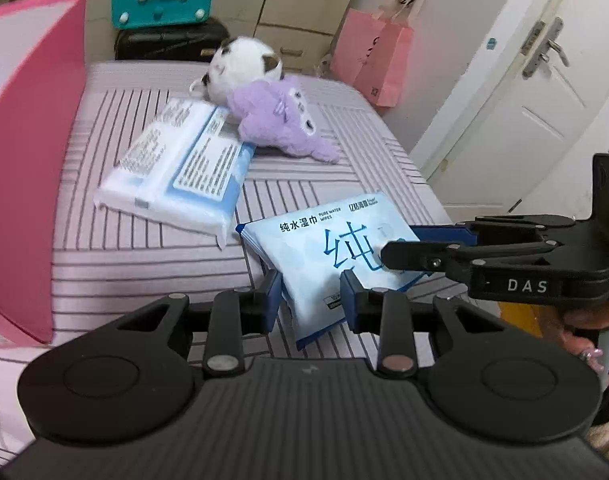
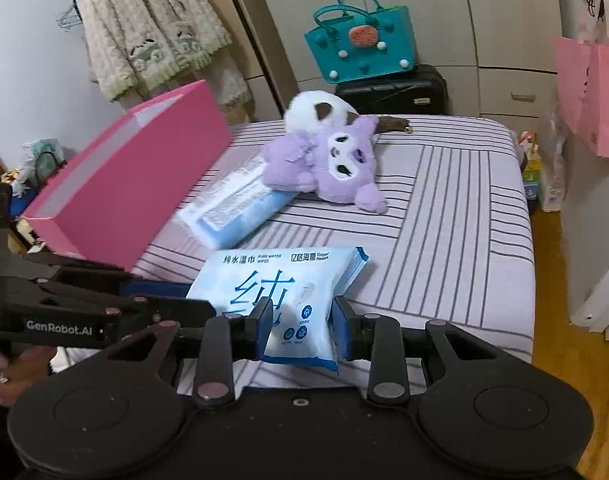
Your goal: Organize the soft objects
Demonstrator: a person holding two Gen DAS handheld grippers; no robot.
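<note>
A bed [image 2: 456,200] with a pale lilac cover striped in dark lines is filling the middle of both views, standing in a small bedroom with cream wardrobe doors behind it and a white door [image 1: 516,92] with a metal handle off to one side. An open pink box [image 2: 124,188] is sitting on the bed's far-left part, its wall rising beside the packs. Two packs of wipes are lying on the cover: a larger wipes pack [image 1: 176,168] turned print-side up near the box, and a smaller blue wipes pack [image 1: 328,256] close to the cameras. Two plush toys are resting together further back, a purple plush [image 2: 328,160] lying partly on the larger pack's far end and a white plush [image 2: 316,114] touching it from behind. One teal tote bag [image 2: 360,44] is standing on one black suitcase [image 2: 392,88] beyond the bed, one pink paper bag [image 1: 372,56] is hanging by the door, and one fluffy cream cardigan [image 2: 144,32] is hanging on the wall. Both tools are gripping the smaller blue pack: the left gripper [image 1: 310,300] is clenching its near corner between blue pads, and the right gripper [image 2: 302,326] is pinching the other end, the pack bulging between its pads.
</note>
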